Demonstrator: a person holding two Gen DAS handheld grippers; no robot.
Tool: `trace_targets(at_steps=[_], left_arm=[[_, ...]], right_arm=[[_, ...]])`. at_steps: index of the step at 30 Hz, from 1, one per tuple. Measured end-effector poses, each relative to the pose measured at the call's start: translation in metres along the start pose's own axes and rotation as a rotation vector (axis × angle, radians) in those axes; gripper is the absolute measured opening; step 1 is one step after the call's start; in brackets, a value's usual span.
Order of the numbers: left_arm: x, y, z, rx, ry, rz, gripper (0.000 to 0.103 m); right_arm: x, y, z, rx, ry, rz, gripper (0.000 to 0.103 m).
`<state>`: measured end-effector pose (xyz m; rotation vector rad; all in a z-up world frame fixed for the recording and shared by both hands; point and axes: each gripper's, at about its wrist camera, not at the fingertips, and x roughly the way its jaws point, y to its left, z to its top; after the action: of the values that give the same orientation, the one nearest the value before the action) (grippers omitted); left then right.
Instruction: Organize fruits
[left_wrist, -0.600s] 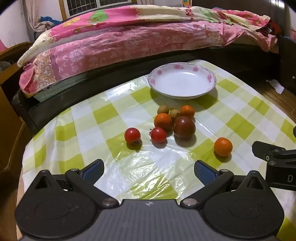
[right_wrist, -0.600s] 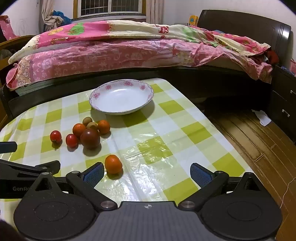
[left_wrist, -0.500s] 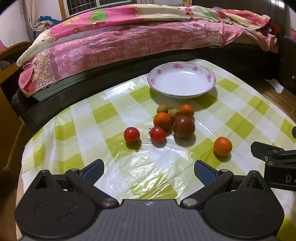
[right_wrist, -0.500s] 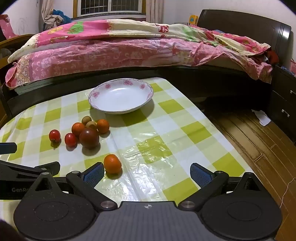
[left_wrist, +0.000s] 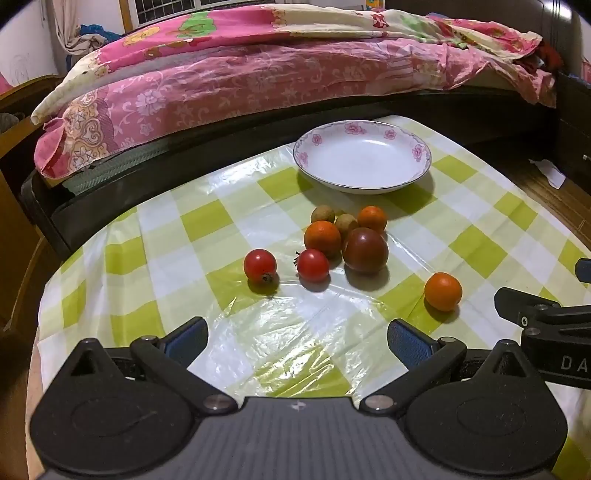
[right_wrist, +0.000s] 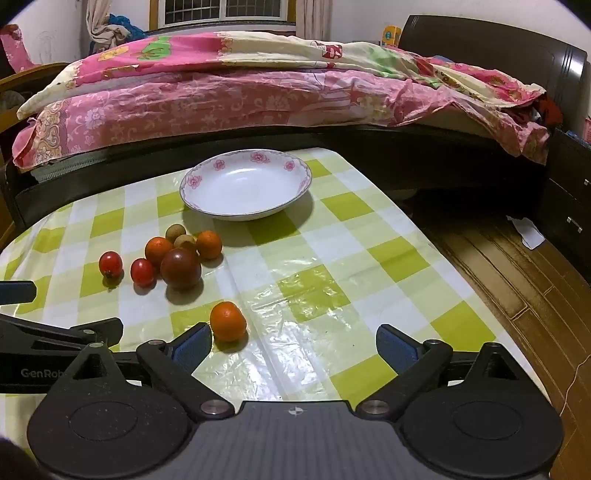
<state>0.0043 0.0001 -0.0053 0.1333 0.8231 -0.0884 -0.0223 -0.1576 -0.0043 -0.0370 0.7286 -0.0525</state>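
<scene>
A white floral-rimmed plate (left_wrist: 417, 151) (right_wrist: 207, 173) stands empty at the far side of the green-checked table (left_wrist: 184, 221). In front of it lies a cluster: a dark tomato (left_wrist: 365, 249) (right_wrist: 180, 268), oranges (left_wrist: 322, 238), two brown longans (left_wrist: 322, 213) and two red cherry tomatoes (left_wrist: 260, 265) (left_wrist: 313, 264). A lone orange (left_wrist: 443, 291) (right_wrist: 228, 320) lies apart, just ahead of my right gripper's left finger. My left gripper (left_wrist: 295, 341) and right gripper (right_wrist: 293, 345) hover open over the near table, nothing between their fingers.
A bed with pink floral bedding (right_wrist: 258, 92) runs along the table's far edge. Wooden floor (right_wrist: 517, 280) and a dark cabinet (right_wrist: 569, 206) lie to the right, past the table's right edge. The right gripper's side (left_wrist: 546, 325) shows at the left wrist view's right edge.
Both views have shifted only slightly; the fruits and plate sit marginally higher in frame. Nothing was grasped or moved.
</scene>
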Motion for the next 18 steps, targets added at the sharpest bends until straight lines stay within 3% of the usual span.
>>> trace_targets(at_steps=[18], left_arm=[[0.0007,0.0007,0.0007,0.003,-0.001,0.002,0.103]], right_arm=[[0.0017,0.0033,0.0004,0.001,0.006,0.005,0.089]])
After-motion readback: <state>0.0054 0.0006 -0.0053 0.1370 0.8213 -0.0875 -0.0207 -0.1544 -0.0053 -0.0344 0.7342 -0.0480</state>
